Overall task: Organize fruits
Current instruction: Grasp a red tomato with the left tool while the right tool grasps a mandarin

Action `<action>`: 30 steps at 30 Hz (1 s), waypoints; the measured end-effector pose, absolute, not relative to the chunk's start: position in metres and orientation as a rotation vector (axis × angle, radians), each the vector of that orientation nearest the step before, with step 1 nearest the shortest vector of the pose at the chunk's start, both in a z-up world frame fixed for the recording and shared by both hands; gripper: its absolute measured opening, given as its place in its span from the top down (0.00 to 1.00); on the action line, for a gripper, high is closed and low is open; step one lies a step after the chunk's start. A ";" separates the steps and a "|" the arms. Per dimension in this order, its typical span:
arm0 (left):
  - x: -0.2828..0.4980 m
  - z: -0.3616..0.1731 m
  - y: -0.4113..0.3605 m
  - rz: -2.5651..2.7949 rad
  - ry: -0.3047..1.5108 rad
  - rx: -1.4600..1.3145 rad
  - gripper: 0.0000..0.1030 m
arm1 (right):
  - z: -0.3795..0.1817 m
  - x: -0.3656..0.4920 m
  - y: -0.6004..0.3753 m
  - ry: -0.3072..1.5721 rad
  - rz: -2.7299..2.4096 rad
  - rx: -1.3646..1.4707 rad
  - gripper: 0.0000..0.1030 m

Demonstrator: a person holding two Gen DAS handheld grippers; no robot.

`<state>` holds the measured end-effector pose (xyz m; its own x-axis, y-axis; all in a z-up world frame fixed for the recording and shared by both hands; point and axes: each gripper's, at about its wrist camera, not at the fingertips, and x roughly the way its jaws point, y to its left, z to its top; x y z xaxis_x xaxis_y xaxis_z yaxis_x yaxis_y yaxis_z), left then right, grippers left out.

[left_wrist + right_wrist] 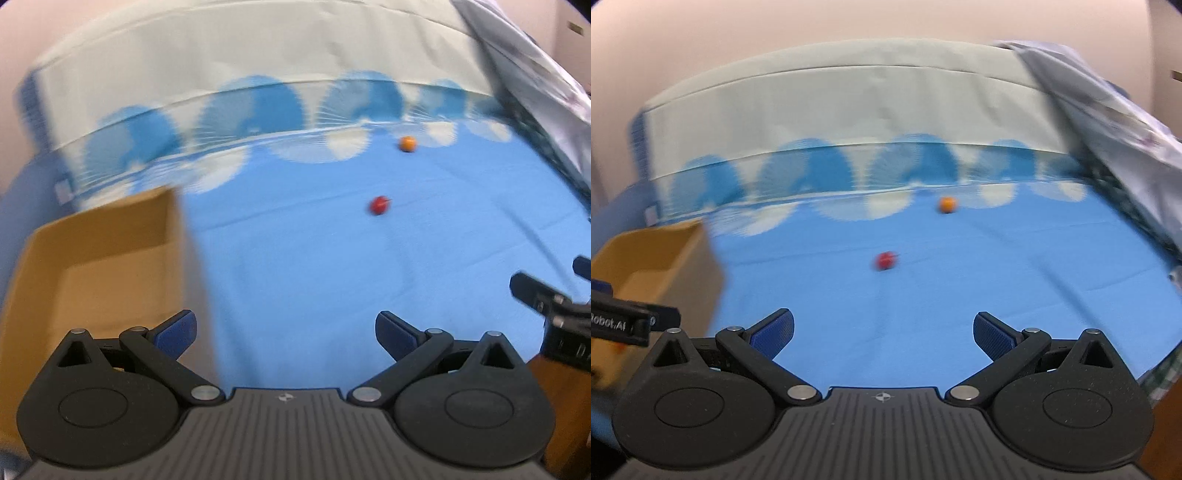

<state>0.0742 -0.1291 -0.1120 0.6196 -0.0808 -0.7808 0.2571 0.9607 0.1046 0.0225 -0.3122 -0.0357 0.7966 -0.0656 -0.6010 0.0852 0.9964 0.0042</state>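
A small red fruit [379,205] lies on the blue cloth, well ahead of both grippers; it also shows in the right wrist view [885,260]. A small orange fruit [407,143] lies farther back near the patterned border, also in the right wrist view [948,204]. An open cardboard box [99,254] stands at the left, seen too in the right wrist view [646,258]. My left gripper [285,332] is open and empty, next to the box. My right gripper [883,334] is open and empty over the cloth. Both views are blurred.
The blue cloth [332,266] covers the table. A pale backdrop [240,66] rises behind it. A crumpled grey-white bag [535,74] leans at the right. The right gripper's body [554,310] shows at the right edge of the left wrist view.
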 end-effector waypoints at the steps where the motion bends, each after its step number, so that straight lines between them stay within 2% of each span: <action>1: 0.092 -0.119 -0.143 -0.223 0.890 0.220 0.00 | -0.039 0.036 -0.326 0.640 -0.101 0.028 0.01; 7: 0.209 -0.179 -0.221 -0.337 0.952 0.253 0.00 | -0.082 0.141 -0.403 0.678 -0.184 -0.027 0.01; 14: 0.315 -0.265 -0.273 -0.390 1.041 0.300 0.00 | -0.156 0.274 -0.465 0.705 -0.159 -0.030 0.01; 20: 0.354 -0.296 -0.281 -0.441 1.053 0.271 0.00 | -0.208 0.374 -0.473 0.761 -0.101 0.019 0.01; 27: 0.354 -0.295 -0.283 -0.478 1.002 0.296 0.00 | -0.231 0.452 -0.452 0.719 -0.075 -0.036 0.01; 28: 0.353 -0.294 -0.283 -0.483 0.999 0.299 0.04 | -0.231 0.459 -0.449 0.710 -0.079 -0.037 0.01; 30: 0.350 -0.291 -0.285 -0.468 0.974 0.324 0.18 | -0.233 0.468 -0.447 0.694 -0.081 -0.036 0.01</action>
<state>0.3498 -0.2853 -0.2913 0.4758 -0.2329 -0.8482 0.5166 0.8545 0.0551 0.4680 -0.4471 -0.2328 0.7659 -0.0867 -0.6370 0.0628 0.9962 -0.0600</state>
